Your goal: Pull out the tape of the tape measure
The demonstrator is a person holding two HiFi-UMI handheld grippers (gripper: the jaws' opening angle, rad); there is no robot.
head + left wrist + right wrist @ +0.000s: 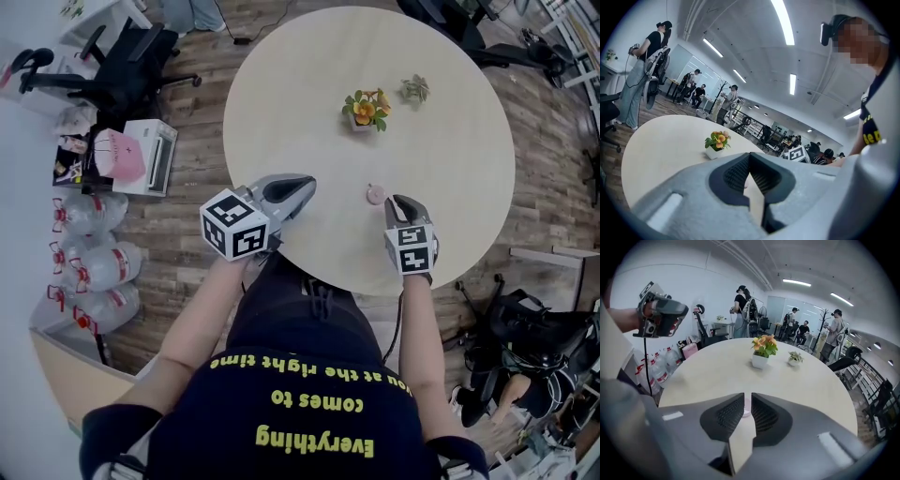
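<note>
Table, tape measure whole overhead, perhaps between tongs.

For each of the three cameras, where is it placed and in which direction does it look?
Head view: on the person's head, looking steeply down at the round table; shows torso, both forearms, left tongs, right tongs.
Left gripper view: on the left tongs, looking along their jaws across the table; the person's torso shows at right.
Right gripper view: on the right tongs, looking along their jaws over the table; the left hand shows upper left.
Shared: both gripper views see the flower pot.
</note>
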